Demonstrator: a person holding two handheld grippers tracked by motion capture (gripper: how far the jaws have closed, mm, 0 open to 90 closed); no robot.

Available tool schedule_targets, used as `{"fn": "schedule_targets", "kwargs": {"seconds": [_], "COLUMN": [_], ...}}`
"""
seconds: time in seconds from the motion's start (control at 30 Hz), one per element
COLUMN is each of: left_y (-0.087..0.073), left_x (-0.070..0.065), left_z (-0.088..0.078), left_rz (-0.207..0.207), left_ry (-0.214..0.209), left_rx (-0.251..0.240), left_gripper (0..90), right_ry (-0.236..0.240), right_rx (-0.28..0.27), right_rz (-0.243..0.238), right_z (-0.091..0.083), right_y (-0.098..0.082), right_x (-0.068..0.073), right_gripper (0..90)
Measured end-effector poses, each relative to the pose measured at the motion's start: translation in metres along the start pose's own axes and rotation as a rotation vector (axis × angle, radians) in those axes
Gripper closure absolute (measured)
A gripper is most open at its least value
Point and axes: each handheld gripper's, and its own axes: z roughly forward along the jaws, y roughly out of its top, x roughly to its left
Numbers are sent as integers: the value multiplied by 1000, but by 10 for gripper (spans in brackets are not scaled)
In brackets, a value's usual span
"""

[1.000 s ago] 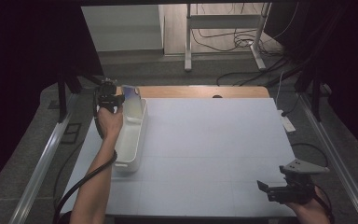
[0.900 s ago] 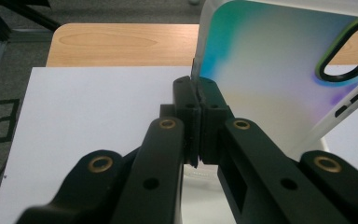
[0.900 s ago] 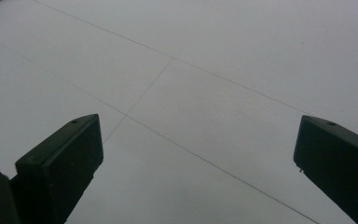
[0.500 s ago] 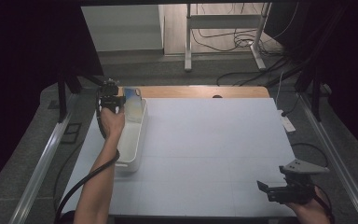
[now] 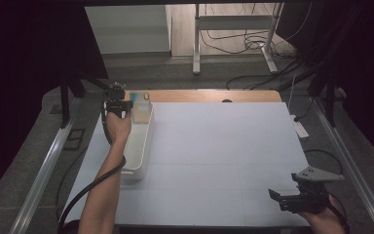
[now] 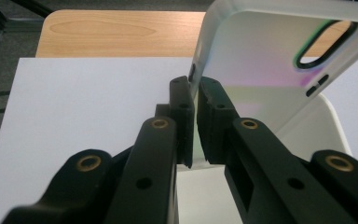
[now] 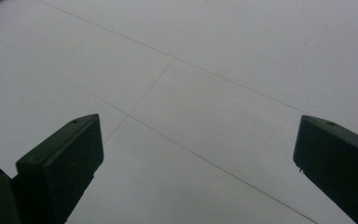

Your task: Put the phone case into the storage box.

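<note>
My left gripper [image 5: 124,104] hangs over the far end of a white bin [image 5: 137,163] at the table's left side. A translucent phone case [image 5: 140,108] with a camera cut-out is in its grip. In the left gripper view the case [image 6: 270,60] stands tilted above the bin [image 6: 332,122], one edge between the pads of the left gripper [image 6: 195,85]. The jaws have just been opening a little, and the case edge is still between them. My right gripper [image 5: 274,196] rests low at the table's near right corner. In its own view the right gripper [image 7: 198,140] is open with nothing between its jaws.
A white sheet [image 5: 224,146] covers the table, and a strip of wood [image 5: 209,96] shows along the far edge. Metal rails run down both sides. A small white device [image 5: 300,129] lies off the right edge. Cables and a stand are on the floor beyond.
The left forearm has shifted slightly while the case stays in the jaws over the bin's far end. The right gripper has not moved.
</note>
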Motion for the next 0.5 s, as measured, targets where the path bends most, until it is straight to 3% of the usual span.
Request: {"fn": "schedule_targets", "kwargs": {"seconds": [0.5], "left_y": [0], "left_x": [-1], "left_z": [-3], "left_rz": [30], "left_ry": [-27], "left_rx": [-37], "left_gripper": [614], "right_ry": [1], "right_rx": [2], "right_rz": [-2], "right_z": [0], "right_y": [0], "right_x": [0], "right_gripper": [13]}}
